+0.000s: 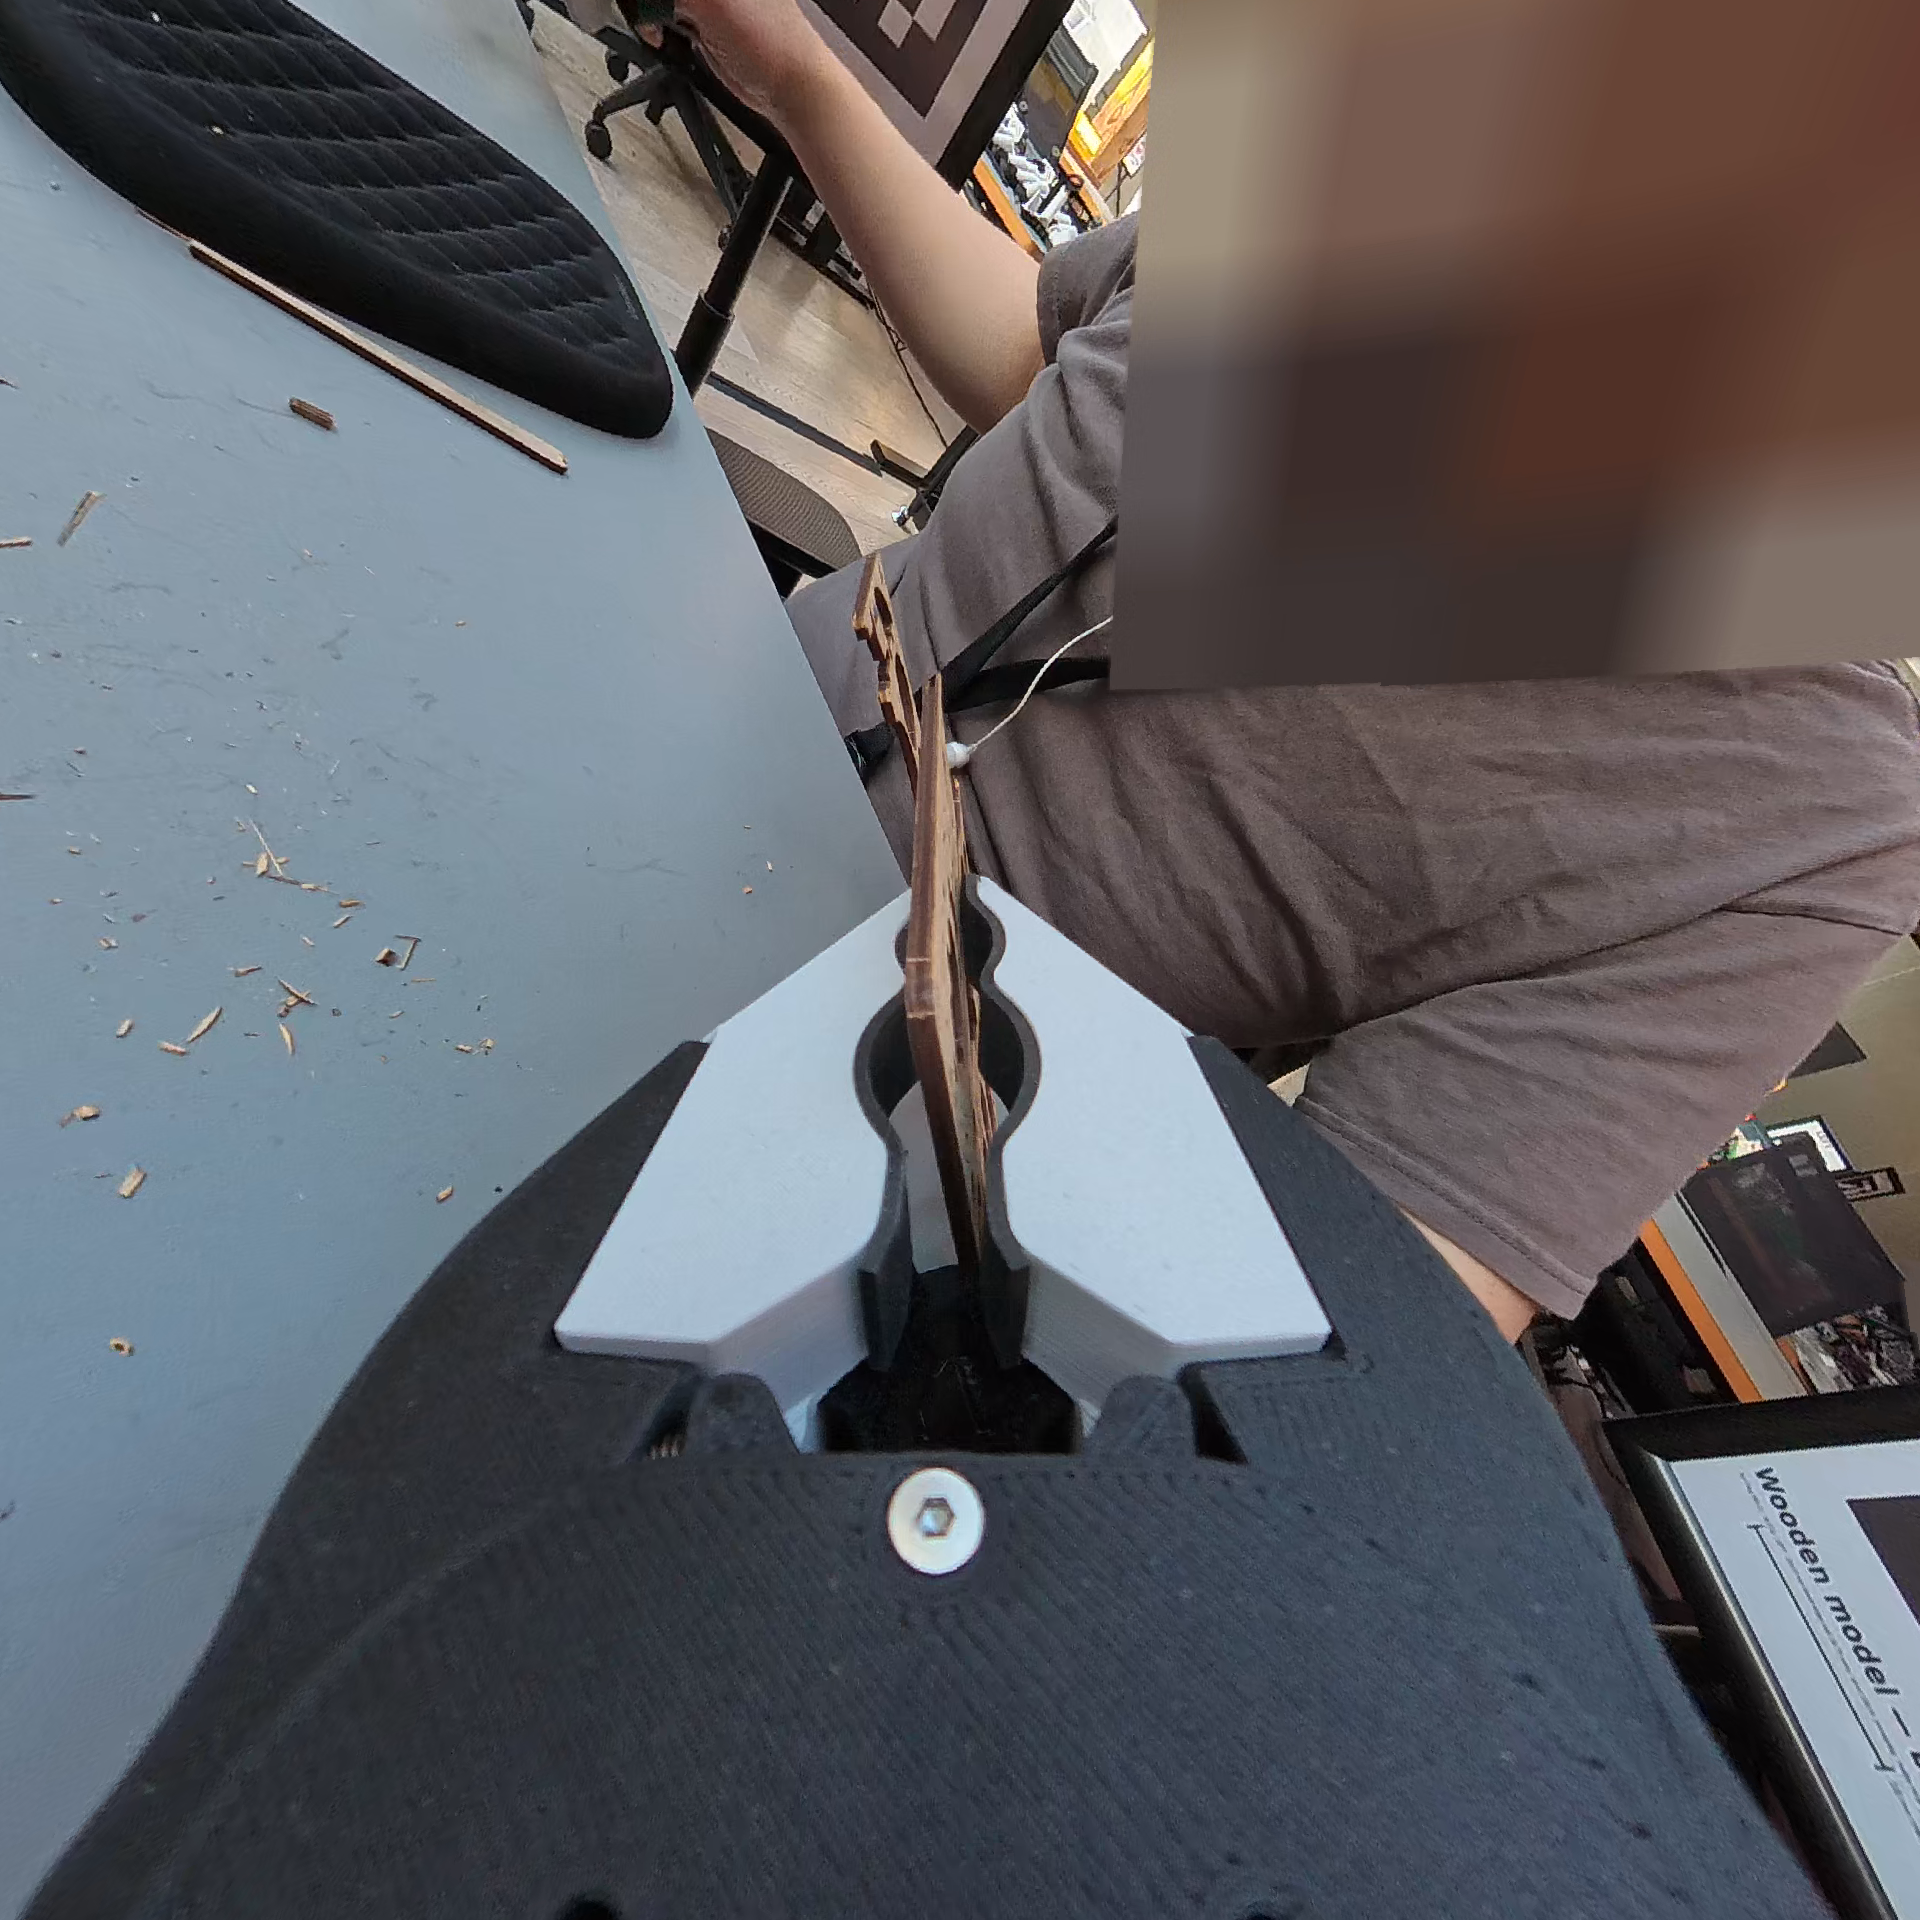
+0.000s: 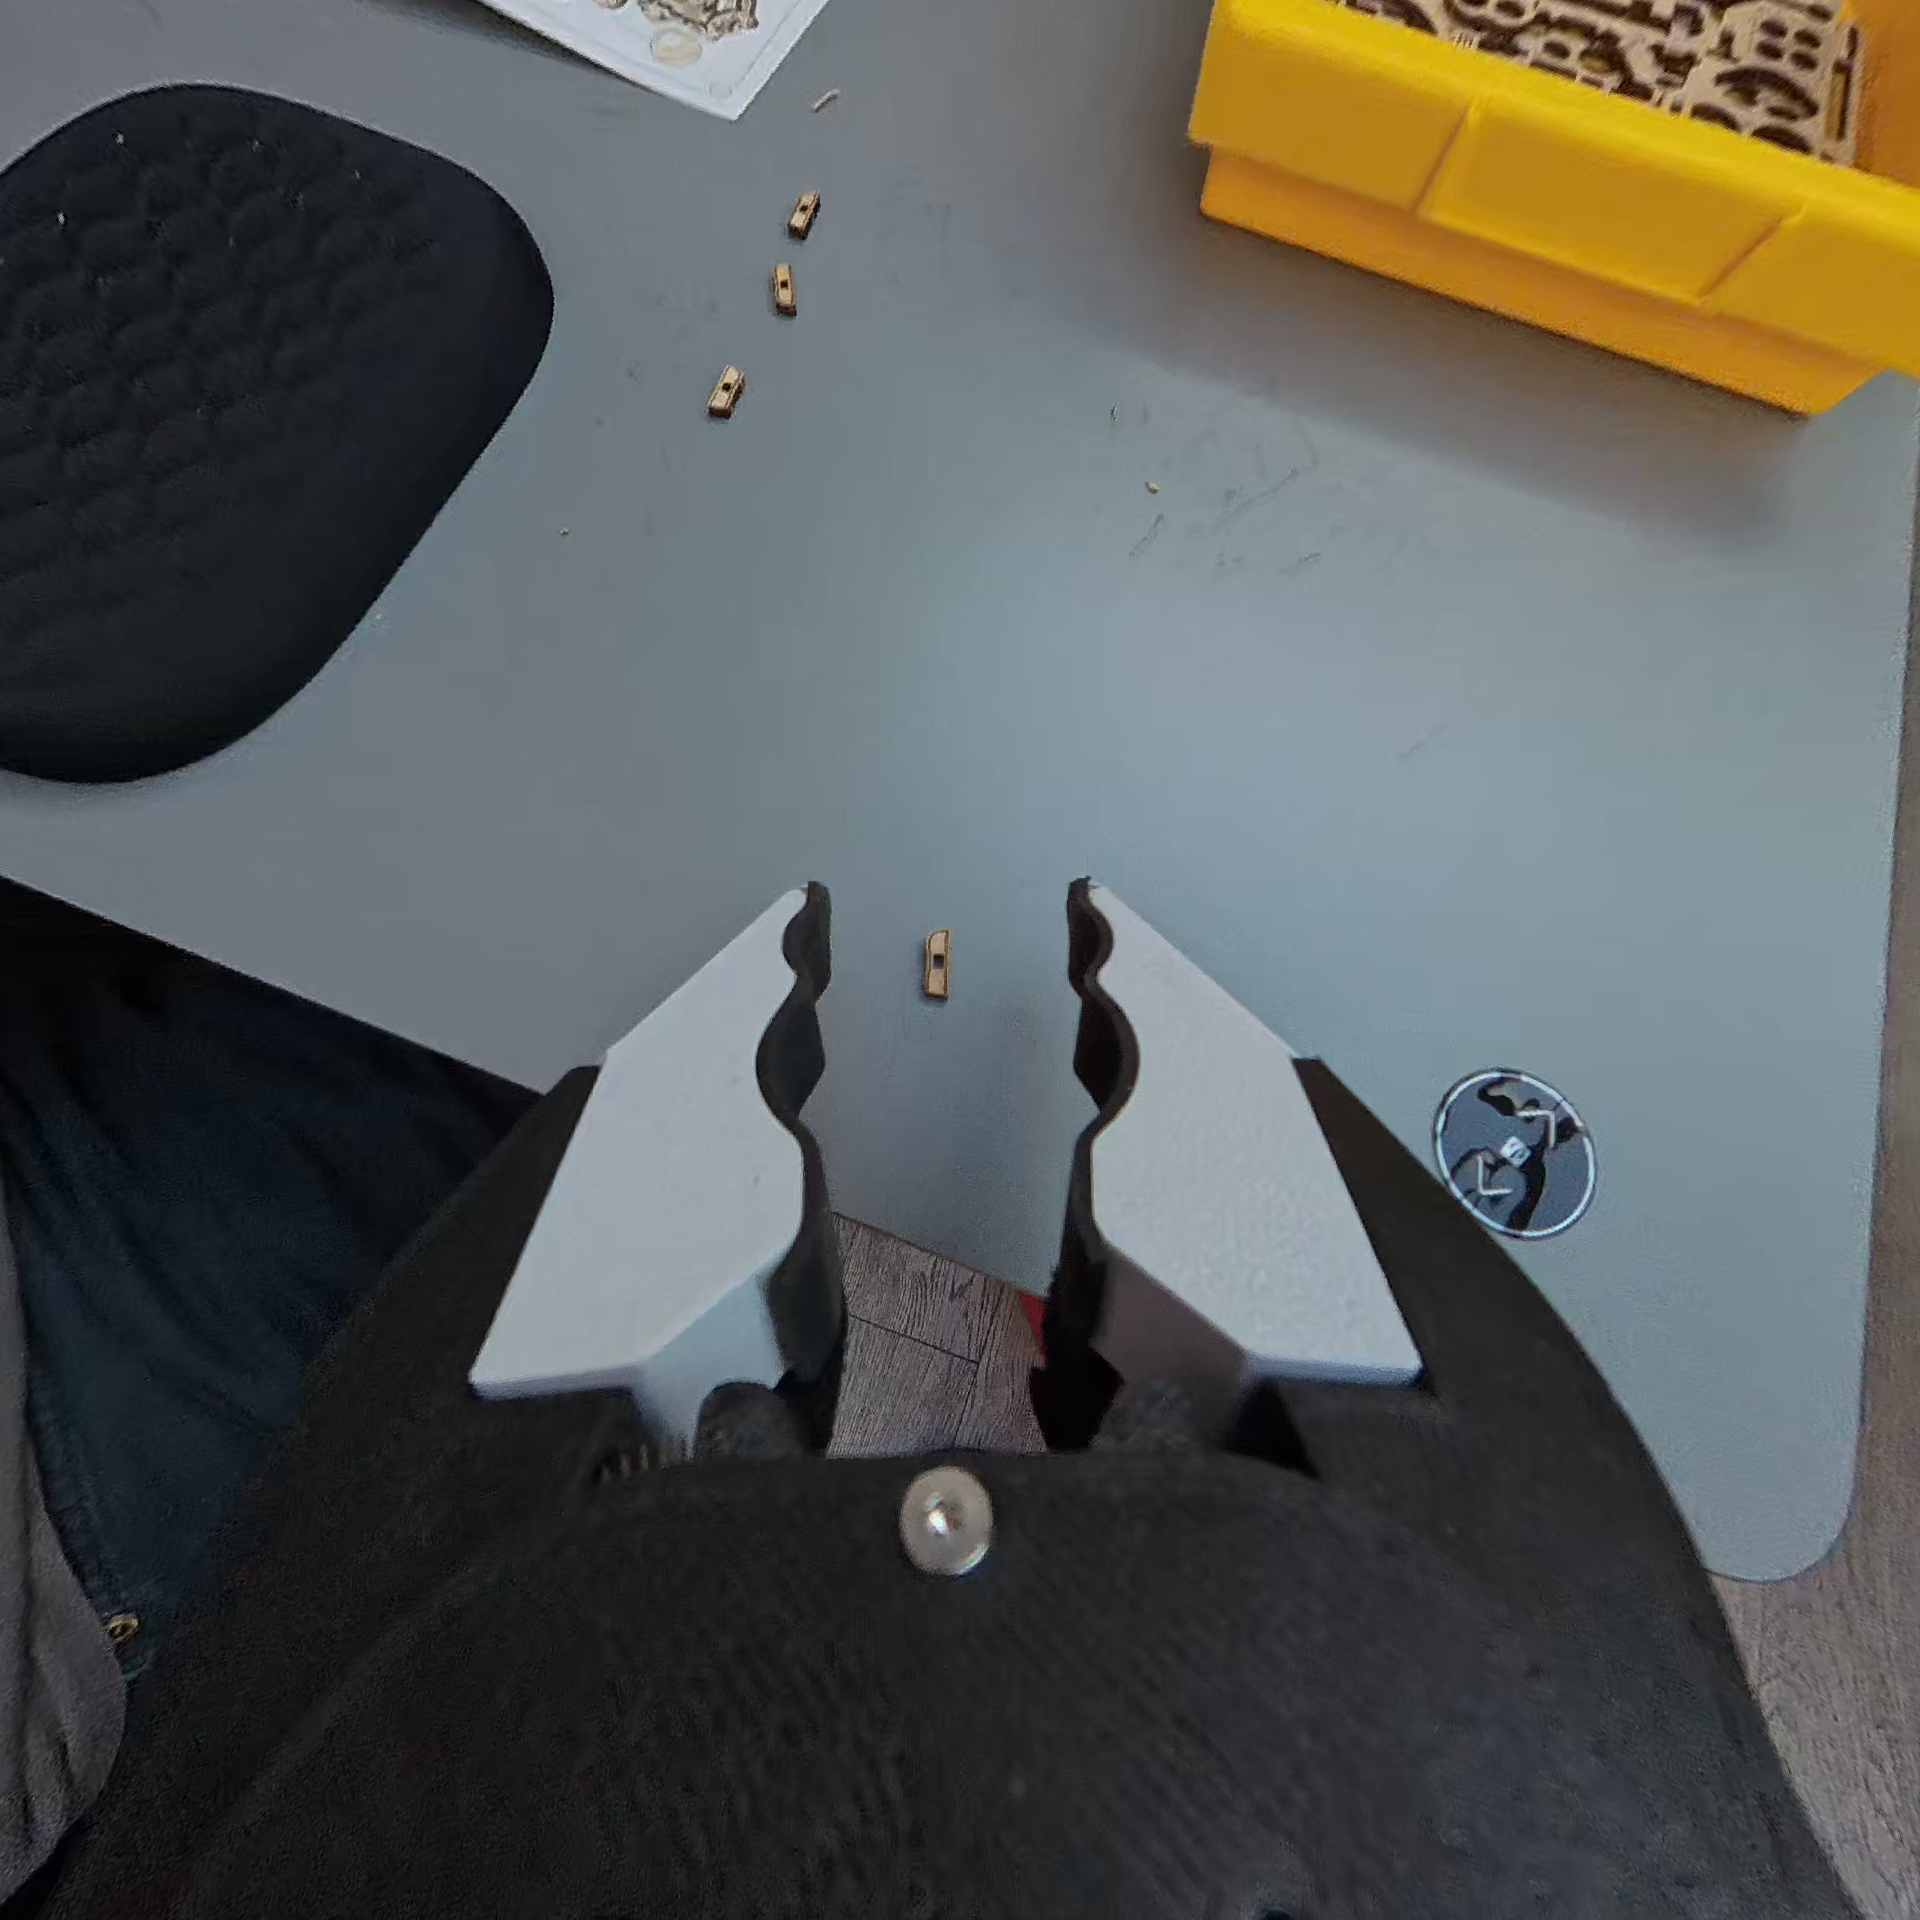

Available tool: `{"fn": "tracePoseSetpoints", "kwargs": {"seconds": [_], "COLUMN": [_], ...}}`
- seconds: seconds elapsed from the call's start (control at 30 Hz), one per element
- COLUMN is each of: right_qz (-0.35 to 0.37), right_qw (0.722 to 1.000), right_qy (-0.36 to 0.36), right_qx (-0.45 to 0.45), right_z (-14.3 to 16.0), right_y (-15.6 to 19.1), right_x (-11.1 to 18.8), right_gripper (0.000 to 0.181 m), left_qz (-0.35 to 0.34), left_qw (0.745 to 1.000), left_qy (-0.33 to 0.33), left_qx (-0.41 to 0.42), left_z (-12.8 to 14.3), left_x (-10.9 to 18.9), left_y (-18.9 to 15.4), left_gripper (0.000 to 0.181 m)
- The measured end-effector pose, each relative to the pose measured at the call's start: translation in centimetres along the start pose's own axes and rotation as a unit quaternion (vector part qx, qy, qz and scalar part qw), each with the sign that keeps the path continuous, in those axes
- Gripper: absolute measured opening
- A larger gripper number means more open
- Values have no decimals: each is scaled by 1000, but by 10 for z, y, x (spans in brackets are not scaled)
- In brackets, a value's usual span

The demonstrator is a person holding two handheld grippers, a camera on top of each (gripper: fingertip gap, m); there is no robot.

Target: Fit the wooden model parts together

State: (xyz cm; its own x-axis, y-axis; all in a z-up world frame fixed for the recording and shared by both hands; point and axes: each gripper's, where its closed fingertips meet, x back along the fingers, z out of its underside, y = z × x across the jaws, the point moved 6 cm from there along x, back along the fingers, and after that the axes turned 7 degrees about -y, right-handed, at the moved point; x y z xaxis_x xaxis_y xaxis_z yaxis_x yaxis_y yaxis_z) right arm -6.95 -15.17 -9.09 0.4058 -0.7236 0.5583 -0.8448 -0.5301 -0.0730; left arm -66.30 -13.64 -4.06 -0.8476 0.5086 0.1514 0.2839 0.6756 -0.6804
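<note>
Grey desk surface carrying, in descending size: a black quilted oval fabric pad at the left; a yellow plastic bin at the upper right, holding pale laser-cut wooden sheets; a white printed paper sheet at the top edge; and a round dark sticker near the right edge. The left hand-held gripper is closed on a thin flat brown wooden model part, gripped edge-on and projecting upward past the fingertips, off the desk edge in front of a person's grey shirt. A thin wooden strip lies beside the pad, with wood splinters scattered nearer. The right hand-held gripper stands wide open and empty above the desk edge, with one small tan slotted wooden block lying on the desk between its fingers. Three similar small blocks lie in a loose line farther away, beside the pad.
</note>
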Motion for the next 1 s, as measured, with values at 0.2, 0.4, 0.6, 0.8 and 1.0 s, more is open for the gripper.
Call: {"fn": "tracePoseSetpoints", "kwargs": {"seconds": [0.2, 0.4, 0.6, 0.8, 1.0], "right_qz": [11, -13, 2, -8, 21], "right_qw": [1000, 999, 994, 997, 997], "right_qy": [-1, 0, -25, 25, -42], "right_qx": [-17, -47, -105, -78, -59], "right_z": [23, 15, -41, -71, -95], "right_y": [3, 1, 3, 23, 19], "right_x": [0, -14, -69, -128, -105], "right_gripper": [25, 4, 4, 4, 26], "left_qz": [1, 0, 1, 1, -9], "left_qw": [1000, 1000, 1000, 1000, 1000], "left_qy": [-1, -3, -2, -5, -25], "left_qx": [8, 6, 7, 3, -9], "left_z": [1, 1, 1, 0, -5], "left_x": [1, 1, 1, 2, 7], "left_y": [3, 2, 2, 1, -2], "left_gripper": [0, 0, 0, 0, 0]}}
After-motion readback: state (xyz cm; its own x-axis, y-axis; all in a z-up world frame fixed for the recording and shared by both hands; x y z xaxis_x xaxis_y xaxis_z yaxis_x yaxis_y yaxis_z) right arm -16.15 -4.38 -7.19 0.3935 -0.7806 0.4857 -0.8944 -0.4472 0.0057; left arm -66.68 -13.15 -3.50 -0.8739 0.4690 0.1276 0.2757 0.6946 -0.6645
